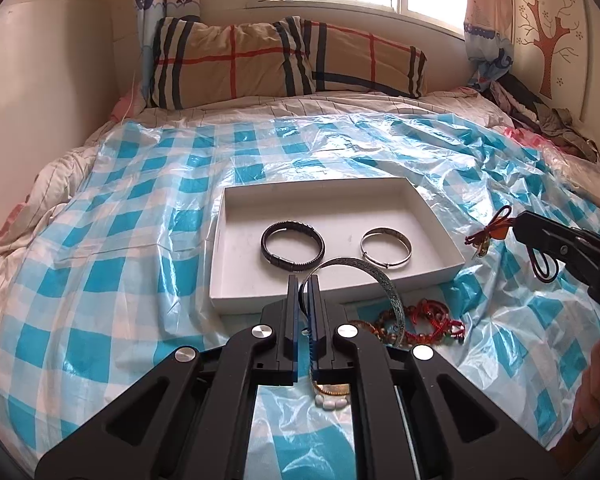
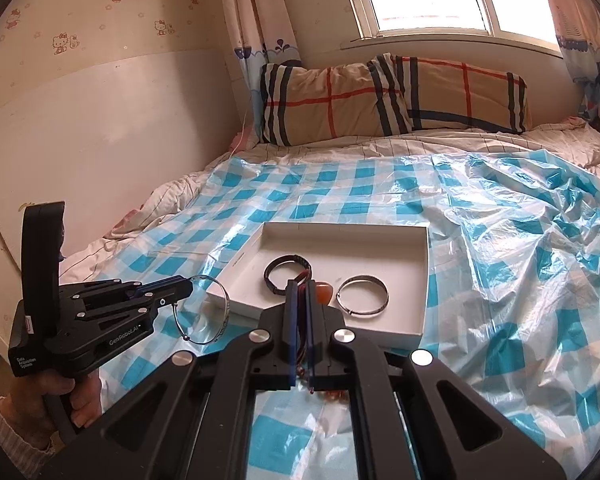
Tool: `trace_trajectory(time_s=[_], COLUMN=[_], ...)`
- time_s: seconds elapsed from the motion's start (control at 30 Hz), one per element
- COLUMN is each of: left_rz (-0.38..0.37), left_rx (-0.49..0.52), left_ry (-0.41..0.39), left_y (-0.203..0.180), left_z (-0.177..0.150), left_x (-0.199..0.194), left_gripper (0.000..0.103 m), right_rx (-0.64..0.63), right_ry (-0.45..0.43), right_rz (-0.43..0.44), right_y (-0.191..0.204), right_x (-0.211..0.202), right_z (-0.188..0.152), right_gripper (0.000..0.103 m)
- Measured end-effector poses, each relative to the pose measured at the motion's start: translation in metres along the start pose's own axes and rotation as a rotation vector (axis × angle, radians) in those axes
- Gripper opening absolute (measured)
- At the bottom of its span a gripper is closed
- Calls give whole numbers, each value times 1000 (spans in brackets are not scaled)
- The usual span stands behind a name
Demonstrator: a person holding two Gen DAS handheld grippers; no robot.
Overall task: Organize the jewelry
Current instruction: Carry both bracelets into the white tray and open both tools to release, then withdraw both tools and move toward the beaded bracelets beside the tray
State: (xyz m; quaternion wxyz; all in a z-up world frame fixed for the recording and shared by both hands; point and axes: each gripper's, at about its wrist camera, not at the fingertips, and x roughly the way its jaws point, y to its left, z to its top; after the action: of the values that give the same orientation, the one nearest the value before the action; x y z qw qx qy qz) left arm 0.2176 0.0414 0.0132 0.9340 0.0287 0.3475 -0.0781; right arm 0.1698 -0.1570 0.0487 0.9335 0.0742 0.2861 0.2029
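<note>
A silver bangle (image 1: 384,284) is gripped by the left tongs (image 1: 304,292) just before the white box (image 1: 416,196) on the bed; a red cord (image 2: 300,320) is clenched in the right tongs (image 2: 299,300).

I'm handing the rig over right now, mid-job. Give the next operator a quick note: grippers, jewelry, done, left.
Left gripper: shut on an engraved silver bangle, lifted near the white box.
Right gripper: shut on a red cord necklace with an orange pendant.
Done: black bracelet and silver bracelet lie in the box.
Left: box both held pieces, then the red bead pile on the checked sheet.
</note>
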Motion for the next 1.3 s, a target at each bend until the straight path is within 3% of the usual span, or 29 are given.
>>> trace_trajectory(time_s=[0.63,0.7,0.73,0.77,1.0,1.13,1.2,1.3], left_rz=[19,15,13,17,16,12,12,10], left_rx=[-50,-60,-69,-79,-89,-74,-68,-63], left_ry=[-8,25,52,69,92,106,111,130], left_y=[-1,-2,-1,0,0,-2,-2,2], left_z=[37,41,41,40,18,2,-7,-21], left_x=[67,84,95,101,92,76,67,58], left_gripper=[4,5,5,6,10,25,39,42], right_rx=[-27,-25,-3,17,49,55,60,64], right_ry=[-19,34,67,71,76,91,98,108], right_rz=[-12,-32,-40,-40,-47,-62,-67,-75], right_y=[-19,-25,-31,-35,-43,-44,-45,-46], right_x=[81,101,112,114,80,56,46,34], right_z=[27,27,24,21,-1,-13,-17,-24], right_gripper=[4,11,34,39,39,40,44,45])
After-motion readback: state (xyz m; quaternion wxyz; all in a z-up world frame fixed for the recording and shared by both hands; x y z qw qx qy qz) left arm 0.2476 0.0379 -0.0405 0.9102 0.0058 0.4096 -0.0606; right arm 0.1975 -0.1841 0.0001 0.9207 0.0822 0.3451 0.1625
